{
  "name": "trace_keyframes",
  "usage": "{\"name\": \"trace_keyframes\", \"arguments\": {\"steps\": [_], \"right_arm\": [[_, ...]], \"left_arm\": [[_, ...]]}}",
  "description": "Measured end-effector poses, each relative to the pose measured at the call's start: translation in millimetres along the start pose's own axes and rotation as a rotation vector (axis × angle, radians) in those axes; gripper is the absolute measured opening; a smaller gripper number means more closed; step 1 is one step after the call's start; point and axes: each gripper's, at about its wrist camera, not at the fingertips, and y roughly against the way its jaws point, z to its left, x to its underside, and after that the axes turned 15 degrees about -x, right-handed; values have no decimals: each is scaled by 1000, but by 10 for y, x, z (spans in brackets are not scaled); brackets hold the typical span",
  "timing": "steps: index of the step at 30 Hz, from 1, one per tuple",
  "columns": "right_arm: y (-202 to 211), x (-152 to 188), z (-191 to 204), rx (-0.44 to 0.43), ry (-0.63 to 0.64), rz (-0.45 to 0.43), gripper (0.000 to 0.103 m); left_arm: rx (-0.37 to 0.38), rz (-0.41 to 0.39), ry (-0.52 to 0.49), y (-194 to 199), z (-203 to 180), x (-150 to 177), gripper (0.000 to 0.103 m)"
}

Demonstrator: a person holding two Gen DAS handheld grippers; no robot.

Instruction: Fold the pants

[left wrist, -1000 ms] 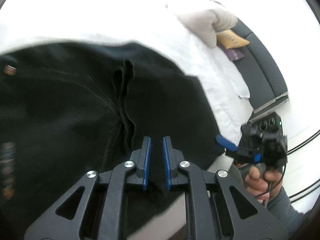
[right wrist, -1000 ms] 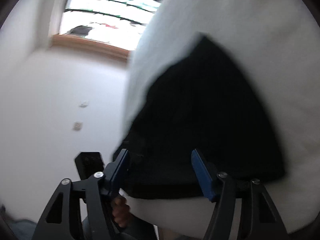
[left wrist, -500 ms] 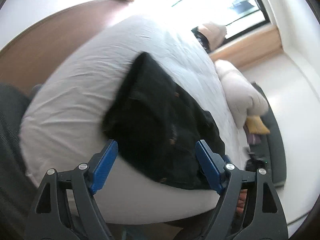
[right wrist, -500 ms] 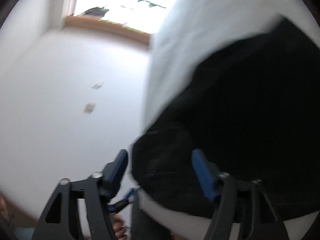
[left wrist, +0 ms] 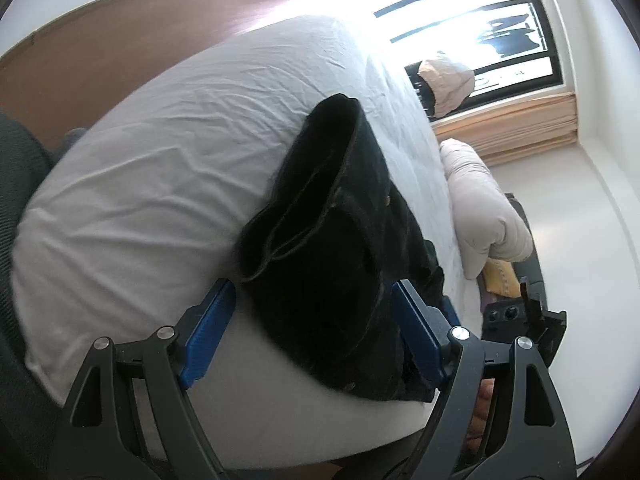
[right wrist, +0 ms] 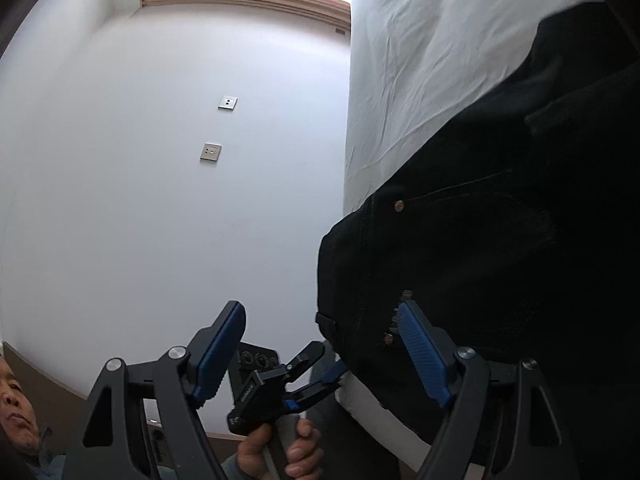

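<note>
Black pants (left wrist: 344,248) lie folded into a compact, thick bundle on the white bed (left wrist: 160,168), at its near edge toward the near right corner; one side of the bundle overhangs the bed's side a little, seen in the right wrist view. Seams, rivets and a rounded fold at the far end show.

Left tongs (left wrist: 310,330): blue pads wide apart, nothing between them, hanging just off the bed's near edge in front of the bundle. Right tongs (right wrist: 320,354): also apart, empty, beside the bundle's overhanging side.

Progress, judged: folding looks essentially done. Both tools are off the cloth. What may remain is tidying the overhanging edge or squaring the stack.

Hard to tell: layer count inside the bundle and where the legs end, since black fabric swallows detail. The bundle's right part is cut off in the right wrist view.
</note>
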Motion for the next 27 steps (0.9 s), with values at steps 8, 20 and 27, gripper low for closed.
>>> {"name": "trace_keyframes", "arguments": {"steps": [8, 20, 27], "right_arm": [[-44, -63, -123, -48, -55, 5, 81], [105, -228, -434, 114, -143, 3, 79], [33, -259, -630, 191, -190, 12, 63]], "left_arm": [[99, 37, 83, -222, 20, -82, 76], [54, 34, 45, -187, 78, -177, 21], [36, -34, -90, 34, -271, -208, 18]]}}
